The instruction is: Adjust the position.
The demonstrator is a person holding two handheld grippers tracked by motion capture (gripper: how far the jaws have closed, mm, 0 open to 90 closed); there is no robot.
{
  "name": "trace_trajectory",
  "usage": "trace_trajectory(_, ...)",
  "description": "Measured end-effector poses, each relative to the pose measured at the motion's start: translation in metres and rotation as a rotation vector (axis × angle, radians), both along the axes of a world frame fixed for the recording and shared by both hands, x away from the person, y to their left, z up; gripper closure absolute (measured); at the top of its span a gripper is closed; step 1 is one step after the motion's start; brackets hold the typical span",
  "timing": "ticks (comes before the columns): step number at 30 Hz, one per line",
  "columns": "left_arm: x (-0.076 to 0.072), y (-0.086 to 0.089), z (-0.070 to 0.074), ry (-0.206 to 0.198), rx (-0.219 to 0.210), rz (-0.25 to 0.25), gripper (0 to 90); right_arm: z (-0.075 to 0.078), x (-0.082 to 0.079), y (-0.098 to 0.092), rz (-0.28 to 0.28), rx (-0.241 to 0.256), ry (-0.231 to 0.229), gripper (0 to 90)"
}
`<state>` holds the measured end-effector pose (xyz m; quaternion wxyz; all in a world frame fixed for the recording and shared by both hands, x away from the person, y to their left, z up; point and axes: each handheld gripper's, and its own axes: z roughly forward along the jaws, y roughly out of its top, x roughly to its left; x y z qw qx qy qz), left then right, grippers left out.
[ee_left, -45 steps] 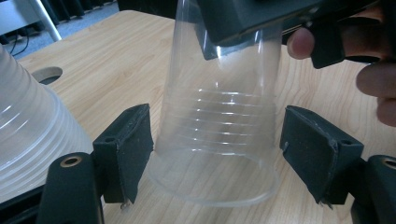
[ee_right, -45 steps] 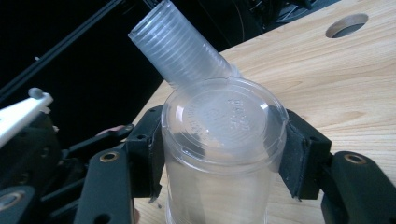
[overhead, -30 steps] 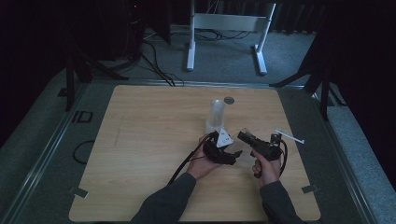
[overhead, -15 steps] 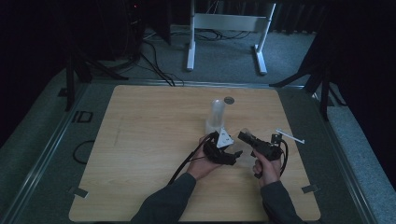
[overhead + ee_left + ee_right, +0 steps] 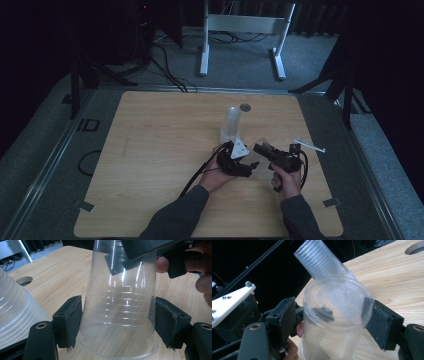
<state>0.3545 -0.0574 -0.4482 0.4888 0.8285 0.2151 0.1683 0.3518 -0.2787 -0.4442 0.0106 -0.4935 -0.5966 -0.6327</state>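
Just in front of the stack of cups [image 5: 231, 121], both grippers clamp one clear cup [image 5: 120, 315] (upside down): the left gripper [image 5: 116, 325] pinches near its rim, the right gripper [image 5: 329, 322] near its base.

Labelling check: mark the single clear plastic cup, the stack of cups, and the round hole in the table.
single clear plastic cup [image 5: 120, 312], left gripper view, ribbed side wall
stack of cups [image 5: 322, 261], right gripper view, ribbed side near the top
round table hole [image 5: 244, 107], high view, its centre
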Motion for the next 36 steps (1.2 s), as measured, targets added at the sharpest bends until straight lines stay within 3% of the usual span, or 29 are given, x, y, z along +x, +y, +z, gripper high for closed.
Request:
trace_trajectory(8,0.0,0.003,0.003,-0.007,-0.005,0.005,28.9,0.002,-0.003,-0.001,0.041,-0.027,-0.02,26.1)
trace_trajectory(16,0.002,0.009,0.005,-0.011,-0.005,0.017,29.0,0.005,-0.008,0.0,0.079,-0.124,-0.057,25.7)
trace_trajectory(28,0.006,0.018,0.009,-0.018,-0.002,0.035,29.1,0.004,-0.01,-0.002,0.094,-0.208,-0.075,25.8)
trace_trajectory(36,0.006,0.023,0.012,-0.024,0.001,0.038,29.1,0.006,-0.011,-0.008,0.091,-0.212,-0.083,24.4)
